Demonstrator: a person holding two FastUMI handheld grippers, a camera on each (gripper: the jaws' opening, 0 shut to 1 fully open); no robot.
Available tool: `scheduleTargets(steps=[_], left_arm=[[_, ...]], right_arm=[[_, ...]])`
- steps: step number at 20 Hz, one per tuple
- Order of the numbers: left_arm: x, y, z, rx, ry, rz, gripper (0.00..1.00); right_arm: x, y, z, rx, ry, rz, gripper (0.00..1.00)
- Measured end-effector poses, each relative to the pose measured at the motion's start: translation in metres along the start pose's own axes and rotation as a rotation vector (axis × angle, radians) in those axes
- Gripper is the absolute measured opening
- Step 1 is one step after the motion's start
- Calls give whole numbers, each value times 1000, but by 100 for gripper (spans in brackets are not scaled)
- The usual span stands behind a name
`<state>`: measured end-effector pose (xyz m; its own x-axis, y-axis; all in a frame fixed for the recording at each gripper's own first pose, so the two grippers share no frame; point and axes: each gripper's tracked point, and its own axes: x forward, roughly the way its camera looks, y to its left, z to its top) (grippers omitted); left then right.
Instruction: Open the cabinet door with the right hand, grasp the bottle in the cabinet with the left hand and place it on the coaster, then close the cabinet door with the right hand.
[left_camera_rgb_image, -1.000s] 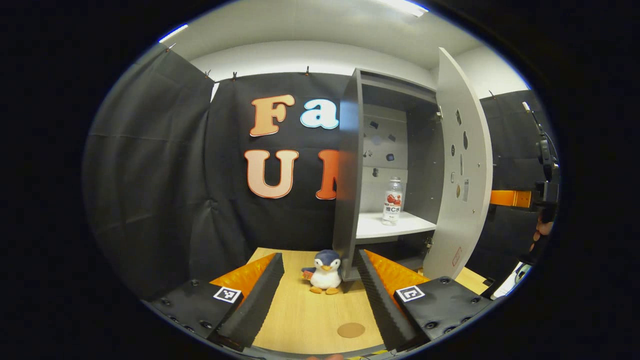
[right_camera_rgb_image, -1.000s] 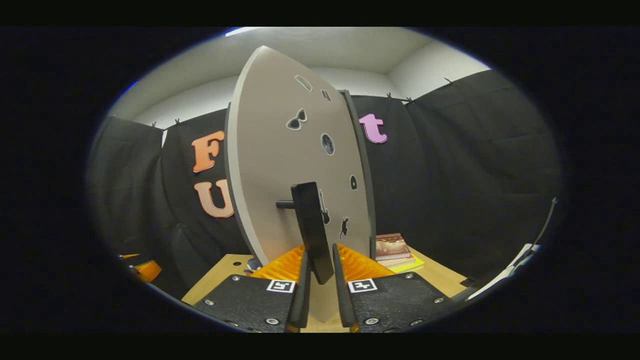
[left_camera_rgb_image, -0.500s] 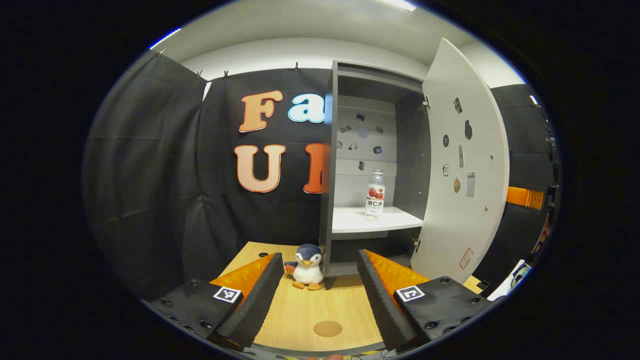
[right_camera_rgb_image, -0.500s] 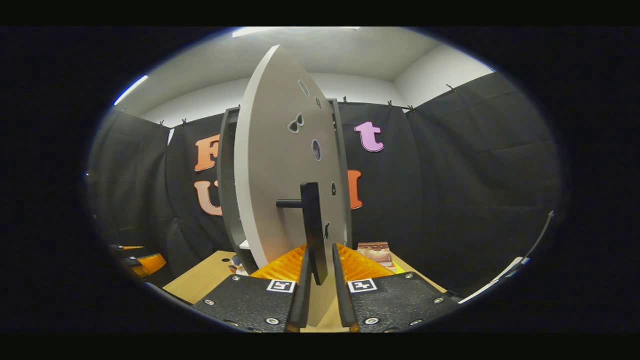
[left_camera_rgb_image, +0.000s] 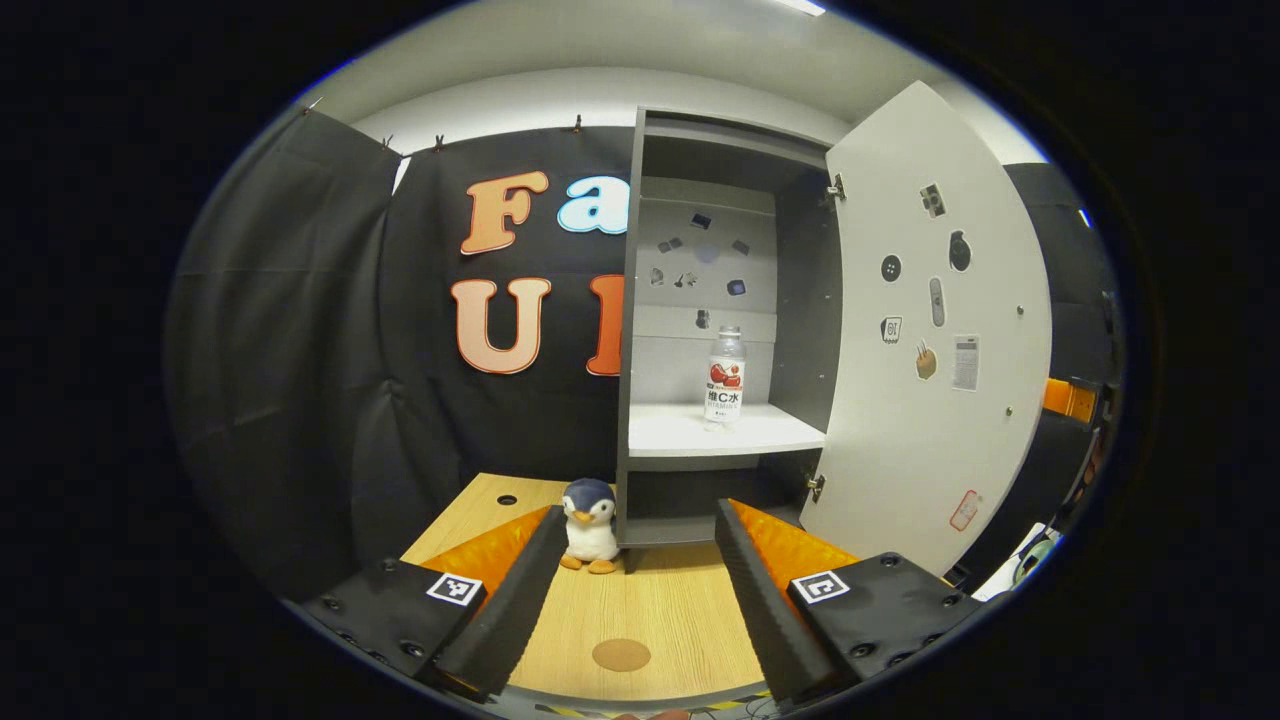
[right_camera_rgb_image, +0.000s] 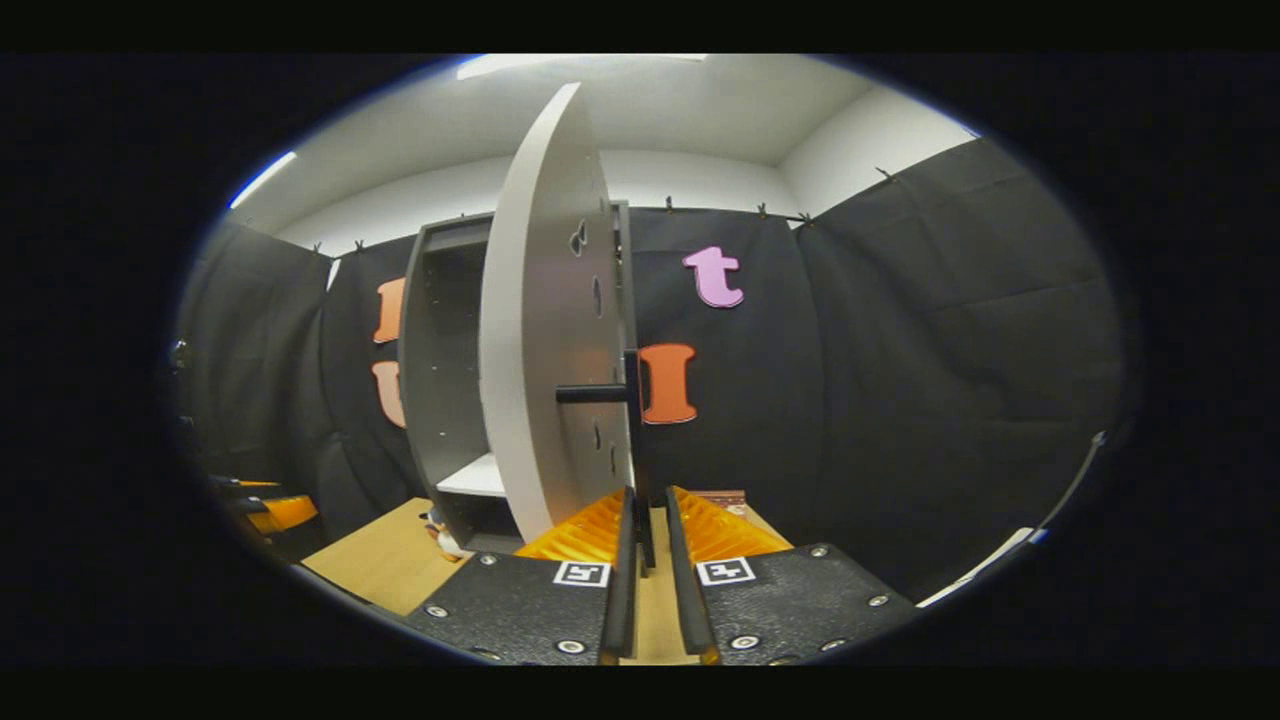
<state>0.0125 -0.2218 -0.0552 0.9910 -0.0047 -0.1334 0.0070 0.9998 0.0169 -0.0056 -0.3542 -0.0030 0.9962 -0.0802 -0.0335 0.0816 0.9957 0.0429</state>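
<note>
We see a clear plastic drink bottle (left_camera_rgb_image: 725, 375) w/ a printed label standing upright on the white shelf (left_camera_rgb_image: 720, 436) inside the open grey cabinet (left_camera_rgb_image: 627, 330), toward the shelf's right side, well apart from both grippers. We judge it light, fairly stiff but squeezable, smooth and a bit slippery; best taken around the labelled mid-body, below the neck, w/ modest squeeze. The left gripper (left_camera_rgb_image: 630, 560) has its fingers spread wide, holding nothing, over the wooden tabletop (left_camera_rgb_image: 660, 610), w/ the round coaster (left_camera_rgb_image: 621, 655) between them and a plush penguin (left_camera_rgb_image: 589, 510) at the cabinet's foot. The right gripper (right_camera_rgb_image: 646, 545) has fingers nearly closed around the door's dark handle (right_camera_rgb_image: 634, 440); we can't tell if both press it. Vs. a second ago, the cabinet door (left_camera_rgb_image: 935, 340) has swung wider, and the bottle sits more central in the left gripper view.
</note>
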Motion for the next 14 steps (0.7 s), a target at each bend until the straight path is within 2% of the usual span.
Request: scheduleTargets(steps=[1,2,3,4,5,8,9,11,14], left_arm=[[1,-3,1,2,-3,-1,99],[2,-5,0,8,-4,-3,99],[3,-8,0,14,-2,-4,99],[4,-11,0,18,0,-5,96],[5,-13,-1,18,5,-7,96],[6,-19,5,21,-8,-13,99],[5,-19,9,24,-17,-12,96],[5,-19,11,26,-24,-7,94],[6,-17,10,21,-22,7,96]], right_arm=[[2,-9,0,0,0,6,18],[2,-15,-2,10,8,14,18],[3,-17,-2,18,13,27,27],[4,-18,-3,23,16,44,18],[5,-15,-3,24,13,61,18],[5,-19,-7,38,21,73,29],[5,-20,-6,38,18,73,22],[5,-20,-7,32,20,68,22],[-8,-21,4,55,0,62,23]])
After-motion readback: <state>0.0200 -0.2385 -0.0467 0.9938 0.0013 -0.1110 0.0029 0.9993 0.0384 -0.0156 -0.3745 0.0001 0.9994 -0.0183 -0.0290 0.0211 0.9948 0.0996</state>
